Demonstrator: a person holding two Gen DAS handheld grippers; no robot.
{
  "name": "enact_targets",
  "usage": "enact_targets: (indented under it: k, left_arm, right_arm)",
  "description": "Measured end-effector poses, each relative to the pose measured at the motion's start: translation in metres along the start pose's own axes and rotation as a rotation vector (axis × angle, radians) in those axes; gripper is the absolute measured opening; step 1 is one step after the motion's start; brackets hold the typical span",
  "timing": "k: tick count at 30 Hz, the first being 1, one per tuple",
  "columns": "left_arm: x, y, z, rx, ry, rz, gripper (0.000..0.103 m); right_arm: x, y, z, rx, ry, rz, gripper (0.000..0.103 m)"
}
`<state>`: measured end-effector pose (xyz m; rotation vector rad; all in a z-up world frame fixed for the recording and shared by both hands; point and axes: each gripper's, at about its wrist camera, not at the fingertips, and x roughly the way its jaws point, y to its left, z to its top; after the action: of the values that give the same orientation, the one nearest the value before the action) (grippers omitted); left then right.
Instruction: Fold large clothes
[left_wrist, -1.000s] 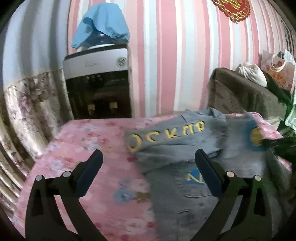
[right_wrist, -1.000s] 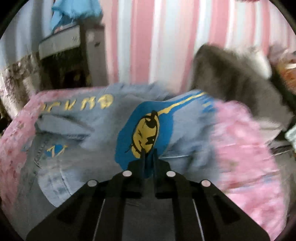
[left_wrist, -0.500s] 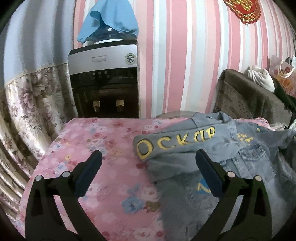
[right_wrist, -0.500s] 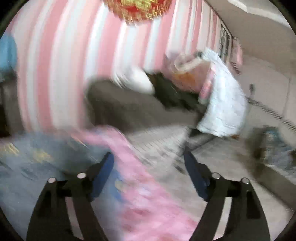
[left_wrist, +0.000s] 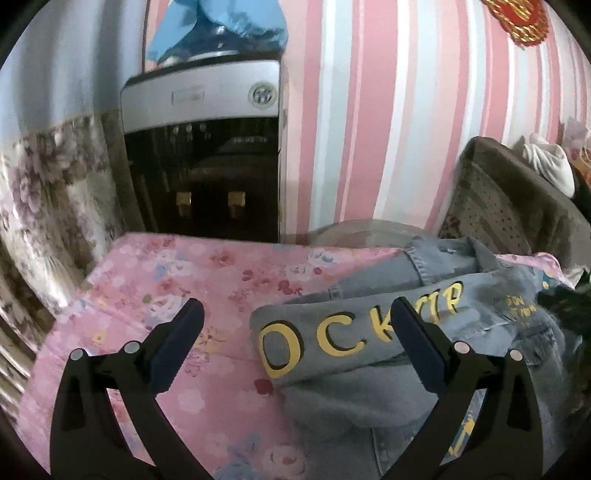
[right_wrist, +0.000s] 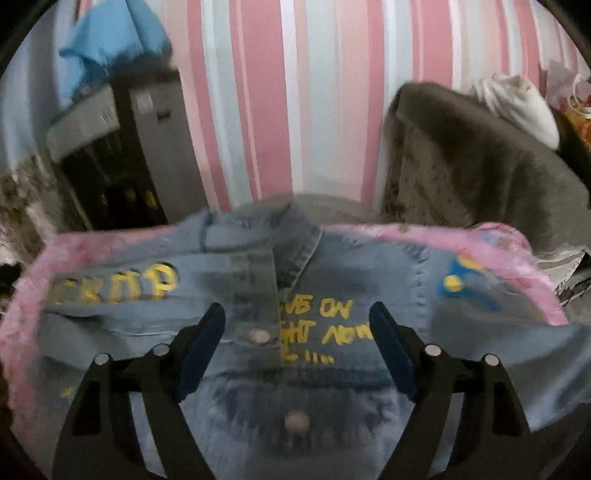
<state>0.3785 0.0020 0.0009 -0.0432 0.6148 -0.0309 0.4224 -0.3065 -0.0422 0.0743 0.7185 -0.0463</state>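
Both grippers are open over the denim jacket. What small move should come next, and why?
Probably lower the left gripper and close it on the lettered sleeve. That sleeve lies folded across the jacket between its open fingers, while the right gripper hovers open, holding nothing.

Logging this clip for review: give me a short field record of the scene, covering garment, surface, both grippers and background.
garment: denim jacket, front up, yellow lettering, lying on the table
sleeve: lettered sleeve folded across the jacket body
surface: pink floral tablecloth
left gripper: open, empty, over the sleeve end
right gripper: open, empty, over the jacket's buttoned front
background: water dispenser, pink striped wall, brown sofa
image quality: right wrist view is blurred
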Motion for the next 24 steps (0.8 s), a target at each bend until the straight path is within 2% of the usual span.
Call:
enact_targets:
  k: [3,4,5,6,7,10,11,14,16,17,20,22,24]
  left_arm:
    - [0.013,0.004,-0.006,-0.010,0.014,0.004,0.100]
    - [0.015,0.005,-0.008,-0.008,0.017,0.005,0.100]
    - [0.017,0.008,-0.009,-0.013,0.017,0.008,0.100]
    - [0.018,0.011,-0.010,-0.021,0.016,0.011,0.100]
    - [0.020,0.015,-0.010,-0.033,0.019,0.010,0.100]
    - [0.021,0.020,-0.010,-0.025,0.027,0.016,0.100]
    - [0.018,0.020,-0.009,-0.024,0.023,0.017,0.100]
    - [0.008,0.020,-0.005,-0.022,0.008,-0.006,0.100]
    - [0.004,0.013,-0.003,-0.010,0.008,-0.031,0.100]
    - [0.009,0.005,-0.002,-0.001,0.033,-0.043,0.100]
    - [0.034,-0.016,-0.009,0.044,0.114,-0.031,0.100]
    - [0.060,-0.034,-0.018,0.152,0.189,0.047,0.100]
    - [0.076,-0.041,-0.027,0.224,0.208,0.113,0.100]
  right_arm:
    - [0.033,0.004,0.000,0.013,0.062,0.016,0.080]
    - [0.041,0.005,0.000,0.029,0.087,0.049,0.080]
    - [0.048,0.007,0.000,0.046,0.118,0.119,0.077]
    - [0.054,0.009,-0.002,0.042,0.138,0.152,0.048]
    - [0.056,0.016,-0.004,0.005,0.162,0.153,0.040]
    - [0.038,0.018,-0.007,-0.003,0.114,0.118,0.035]
    - [0.030,0.016,-0.008,0.005,0.097,0.109,0.028]
    - [-0.022,-0.010,-0.006,0.058,-0.024,0.015,0.027]
    - [-0.048,-0.038,-0.007,0.118,-0.062,-0.040,0.027]
    - [-0.049,-0.045,-0.008,0.128,-0.056,-0.064,0.027]
    - [-0.020,-0.059,-0.021,0.135,0.096,-0.038,0.030]
    - [-0.006,-0.057,-0.029,0.104,0.139,-0.045,0.033]
    - [0.002,-0.057,-0.034,0.082,0.164,-0.066,0.041]
